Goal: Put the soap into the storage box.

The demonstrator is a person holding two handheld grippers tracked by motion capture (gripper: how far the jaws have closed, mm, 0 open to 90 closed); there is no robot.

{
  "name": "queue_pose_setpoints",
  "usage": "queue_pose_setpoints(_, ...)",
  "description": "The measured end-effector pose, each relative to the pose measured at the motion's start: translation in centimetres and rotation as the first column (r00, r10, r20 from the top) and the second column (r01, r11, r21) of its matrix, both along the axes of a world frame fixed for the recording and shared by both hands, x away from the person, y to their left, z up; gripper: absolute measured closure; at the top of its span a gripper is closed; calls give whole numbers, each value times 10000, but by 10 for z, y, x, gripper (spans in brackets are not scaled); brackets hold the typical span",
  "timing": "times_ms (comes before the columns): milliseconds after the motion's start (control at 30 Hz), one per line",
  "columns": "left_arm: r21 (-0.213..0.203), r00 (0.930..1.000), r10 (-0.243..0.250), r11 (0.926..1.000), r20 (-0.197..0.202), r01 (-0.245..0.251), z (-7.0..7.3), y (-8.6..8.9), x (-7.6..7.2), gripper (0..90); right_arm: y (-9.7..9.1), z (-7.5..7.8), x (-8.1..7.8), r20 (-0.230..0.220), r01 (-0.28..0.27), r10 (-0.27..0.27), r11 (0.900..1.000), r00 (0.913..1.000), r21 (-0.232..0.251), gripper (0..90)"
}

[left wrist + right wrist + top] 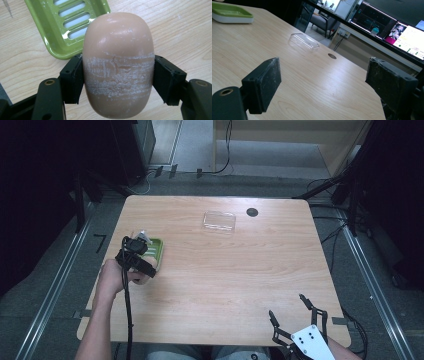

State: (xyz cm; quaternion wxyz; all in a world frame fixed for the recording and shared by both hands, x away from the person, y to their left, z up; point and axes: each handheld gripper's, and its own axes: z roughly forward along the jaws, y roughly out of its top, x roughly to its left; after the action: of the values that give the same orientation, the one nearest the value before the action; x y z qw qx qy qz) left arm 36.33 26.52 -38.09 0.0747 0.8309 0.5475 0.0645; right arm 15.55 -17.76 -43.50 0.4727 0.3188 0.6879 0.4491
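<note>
Leftward, left gripper (117,82) clamped on soap (118,65) beside green dish (47,32); right gripper (296,312) fingers apart near table edge

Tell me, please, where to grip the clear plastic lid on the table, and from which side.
Grip the clear lid across its short width, coming from above. It lies flat and free on the table, and the open right gripper looks wide enough.

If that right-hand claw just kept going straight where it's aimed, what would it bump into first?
Probably the clear plastic lid: it lies ahead of the open right gripper, with bare table between. It sits slightly left of centre, so depth leaves this uncertain.
</note>
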Motion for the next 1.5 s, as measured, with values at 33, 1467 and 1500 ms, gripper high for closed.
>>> queue_pose_setpoints(33,-37,10000,29,10000,11,-29,1,0,1,336,0,0,0,0,0,0,10000,10000,-8,131)
queue_pose_setpoints(1467,-221,9984,536,9983,186,-532,-2,-6,47,336,0,0,-1,-24,8,-8,10000,10000,-80,131)
queue_pose_setpoints(1500,-187,9982,563,9983,215,-559,-2,-5,48,336,0,0,-1,-7,17,-17,9999,10000,-105,131)
